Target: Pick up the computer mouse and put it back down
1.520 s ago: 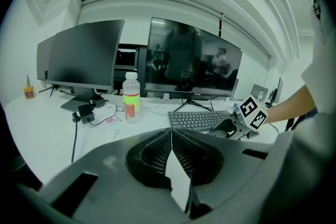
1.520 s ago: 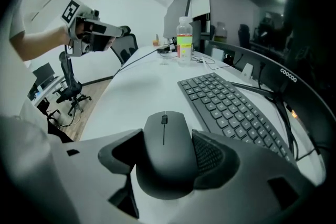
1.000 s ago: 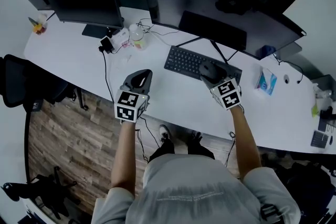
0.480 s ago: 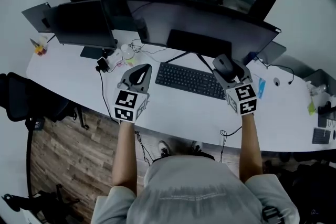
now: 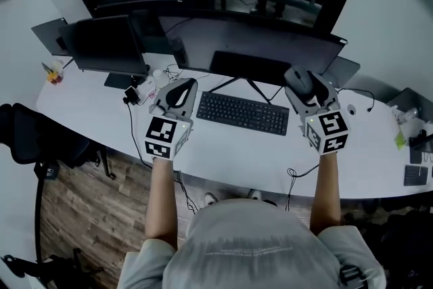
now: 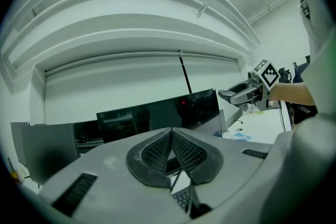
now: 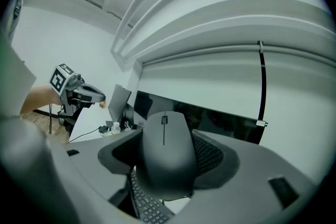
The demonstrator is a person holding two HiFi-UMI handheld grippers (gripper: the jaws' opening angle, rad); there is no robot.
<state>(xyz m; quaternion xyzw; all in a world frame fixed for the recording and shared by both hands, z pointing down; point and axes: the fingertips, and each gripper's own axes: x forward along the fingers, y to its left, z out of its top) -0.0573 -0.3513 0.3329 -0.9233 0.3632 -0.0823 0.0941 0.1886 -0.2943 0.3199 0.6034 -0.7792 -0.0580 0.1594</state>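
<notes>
A dark grey computer mouse (image 7: pixel 167 157) with a scroll wheel sits clamped between the jaws of my right gripper (image 7: pixel 170 165), held up in the air above the white desk (image 5: pixel 223 152). In the head view the mouse (image 5: pixel 299 81) shows at the tip of the right gripper (image 5: pixel 306 90), to the right of the black keyboard (image 5: pixel 242 113). My left gripper (image 5: pixel 177 95) hangs to the left of the keyboard; its jaws are shut together with nothing between them, as its own view shows (image 6: pixel 171 155).
A wide monitor (image 5: pixel 250 44) and a smaller monitor (image 5: pixel 105 44) stand behind the keyboard. Cables, a bottle and small items (image 5: pixel 145 81) lie at the left. A black chair (image 5: pixel 34 135) is left of the desk. More items (image 5: pixel 413 145) lie far right.
My right gripper has lifted the mouse up and to the right, away from the desk beside the keyboard. The head view has tilted up. The left gripper has held its place.
</notes>
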